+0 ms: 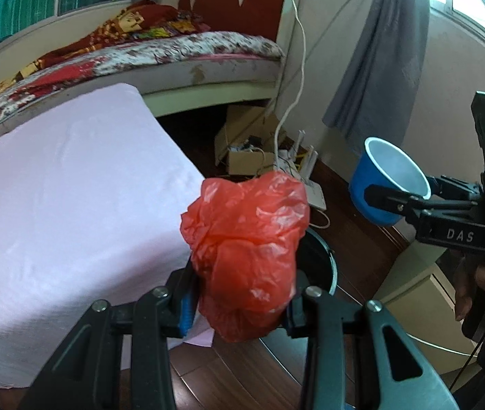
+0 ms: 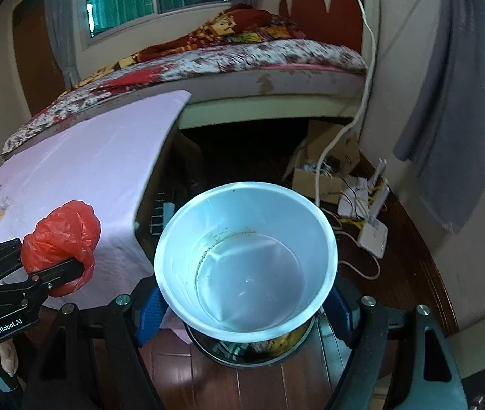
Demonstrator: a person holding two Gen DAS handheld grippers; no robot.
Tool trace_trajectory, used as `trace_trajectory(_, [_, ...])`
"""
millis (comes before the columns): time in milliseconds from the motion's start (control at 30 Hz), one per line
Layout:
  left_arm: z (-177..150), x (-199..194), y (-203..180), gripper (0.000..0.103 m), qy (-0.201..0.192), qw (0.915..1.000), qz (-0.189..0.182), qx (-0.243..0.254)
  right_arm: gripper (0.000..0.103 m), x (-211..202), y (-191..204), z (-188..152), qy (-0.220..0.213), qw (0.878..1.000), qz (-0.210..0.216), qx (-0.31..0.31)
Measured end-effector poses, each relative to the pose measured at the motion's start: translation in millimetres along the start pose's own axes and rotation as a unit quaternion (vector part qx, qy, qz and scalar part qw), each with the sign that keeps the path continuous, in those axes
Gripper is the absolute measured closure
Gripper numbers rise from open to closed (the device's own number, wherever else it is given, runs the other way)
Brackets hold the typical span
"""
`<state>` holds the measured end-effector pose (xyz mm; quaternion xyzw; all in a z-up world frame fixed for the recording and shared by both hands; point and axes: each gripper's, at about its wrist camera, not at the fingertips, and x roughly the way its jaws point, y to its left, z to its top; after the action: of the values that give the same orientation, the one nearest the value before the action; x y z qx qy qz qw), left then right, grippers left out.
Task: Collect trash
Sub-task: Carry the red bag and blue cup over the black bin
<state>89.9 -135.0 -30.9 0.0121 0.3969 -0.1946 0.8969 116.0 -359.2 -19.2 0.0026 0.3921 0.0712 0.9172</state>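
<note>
My left gripper (image 1: 239, 302) is shut on a crumpled red plastic bag (image 1: 245, 253), held in the air beside the table's edge; the bag also shows in the right wrist view (image 2: 61, 239). My right gripper (image 2: 242, 302) is shut on a blue paper cup (image 2: 245, 266), white and empty inside with brown stains. The cup also shows in the left wrist view (image 1: 387, 184), held to the right of the bag. A dark round trash bin (image 2: 259, 352) stands on the floor right under the cup, partly hidden; its rim (image 1: 324, 263) shows behind the bag.
A table with a pale pink cloth (image 1: 64, 184) stands on the left. A bed (image 1: 174, 54) lies behind it. A cardboard box (image 2: 324, 160), white routers (image 2: 372, 225) and cables lie on the wooden floor by the wall. A grey curtain (image 1: 379, 54) hangs at right.
</note>
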Motion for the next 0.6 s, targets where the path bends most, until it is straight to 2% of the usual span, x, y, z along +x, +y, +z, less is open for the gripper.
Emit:
trace_trajectory(333, [-2.4, 21.8, -20.6, 0.063, 0.029, 0.9994, -0.014, 0.010, 0.023, 2.7, -23.4, -23.8, 0.020, 1.000, -0.010, 0.002])
trace_trajectory(600, [-10.4, 43.7, -27.8, 0.063, 0.061, 0.9979, -0.022, 0.001, 0.023, 24.3, -38.0, -46.8, 0.055, 0.998, -0.012, 0.007])
